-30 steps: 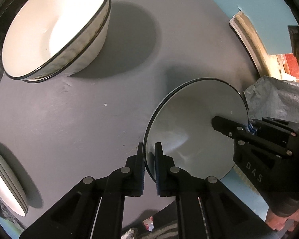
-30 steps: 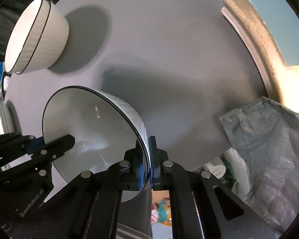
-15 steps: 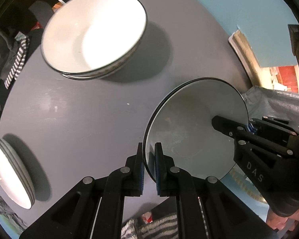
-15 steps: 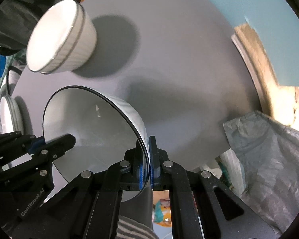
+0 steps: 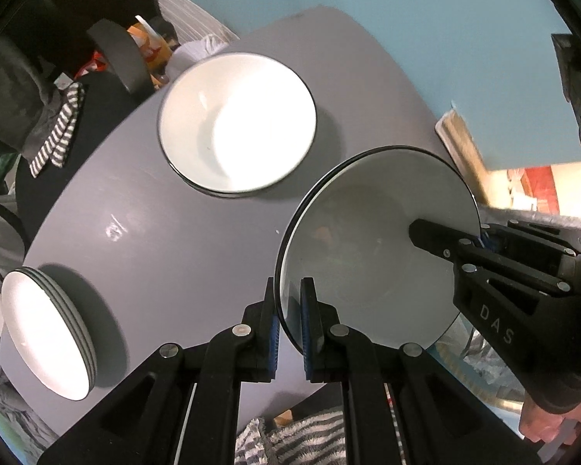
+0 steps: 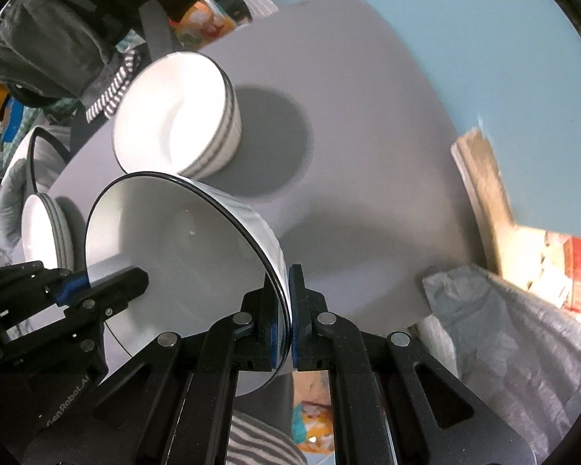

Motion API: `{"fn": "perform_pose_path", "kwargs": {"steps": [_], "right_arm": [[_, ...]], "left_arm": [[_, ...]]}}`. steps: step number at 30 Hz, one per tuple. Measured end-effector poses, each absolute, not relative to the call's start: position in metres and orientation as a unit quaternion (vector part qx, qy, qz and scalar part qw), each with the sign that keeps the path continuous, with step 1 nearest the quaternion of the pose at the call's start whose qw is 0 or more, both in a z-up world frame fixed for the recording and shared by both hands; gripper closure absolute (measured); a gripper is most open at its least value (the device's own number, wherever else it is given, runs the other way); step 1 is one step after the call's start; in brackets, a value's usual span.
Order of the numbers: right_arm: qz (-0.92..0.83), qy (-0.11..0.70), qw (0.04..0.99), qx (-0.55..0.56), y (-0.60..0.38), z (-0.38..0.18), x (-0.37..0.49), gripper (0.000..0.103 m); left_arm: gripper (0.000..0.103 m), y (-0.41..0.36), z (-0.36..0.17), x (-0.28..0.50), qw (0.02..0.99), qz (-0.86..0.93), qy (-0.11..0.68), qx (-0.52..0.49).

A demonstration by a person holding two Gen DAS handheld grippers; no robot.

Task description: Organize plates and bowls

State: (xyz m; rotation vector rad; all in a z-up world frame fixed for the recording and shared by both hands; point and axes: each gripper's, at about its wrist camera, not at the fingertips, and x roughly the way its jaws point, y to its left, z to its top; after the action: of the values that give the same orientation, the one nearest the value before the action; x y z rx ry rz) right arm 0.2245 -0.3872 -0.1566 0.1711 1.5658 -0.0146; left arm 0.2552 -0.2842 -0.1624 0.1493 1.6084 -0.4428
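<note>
Above the round grey table (image 5: 197,255), a white black-rimmed bowl (image 5: 372,248) is held clear of the surface, pinched at opposite points of its rim. In the left wrist view the left gripper (image 5: 289,329) is clamped on the rim at about 7 o'clock of the bowl, and the right gripper (image 5: 480,238) is clamped on it at about 3 o'clock. In the right wrist view the same grip is seen from the other side: the right gripper (image 6: 286,317) is closed on the bowl (image 6: 174,255) wall, with the left gripper (image 6: 77,285) at 9 o'clock.

The step in hand is judged to be the carry of this bowl toward the stack of bowls (image 5: 236,124) standing at 11 o'clock in the left wrist view. A stack of plates (image 5: 46,329) lies at 8 o'clock, near the table edge and well apart from the bowls.

The next move is judged to call for the bowl to be centred over the stack, levelled, then lowered so that rims nest before either grip is released.

Open table is seen between the held bowl and both stacks. The near table edge passes under the grippers, so a drop here could miss the surface. Clutter beyond the far edge at 10 o'clock is best avoided.
</note>
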Motion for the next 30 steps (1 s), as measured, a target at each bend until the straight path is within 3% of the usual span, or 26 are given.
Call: {"fn": "perform_pose_path", "kwargs": {"steps": [16, 30], "right_arm": [[0.014, 0.684, 0.729, 0.029, -0.356, -0.123, 0.264, 0.098], [0.031, 0.698, 0.716, 0.003, -0.338, -0.142, 0.319, 0.098]], "left_arm": [[0.095, -0.267, -0.142, 0.307, 0.696, -0.176, 0.694, 0.051], [0.091, -0.256, -0.164, 0.350, 0.693, -0.139, 0.706, 0.045]]}}
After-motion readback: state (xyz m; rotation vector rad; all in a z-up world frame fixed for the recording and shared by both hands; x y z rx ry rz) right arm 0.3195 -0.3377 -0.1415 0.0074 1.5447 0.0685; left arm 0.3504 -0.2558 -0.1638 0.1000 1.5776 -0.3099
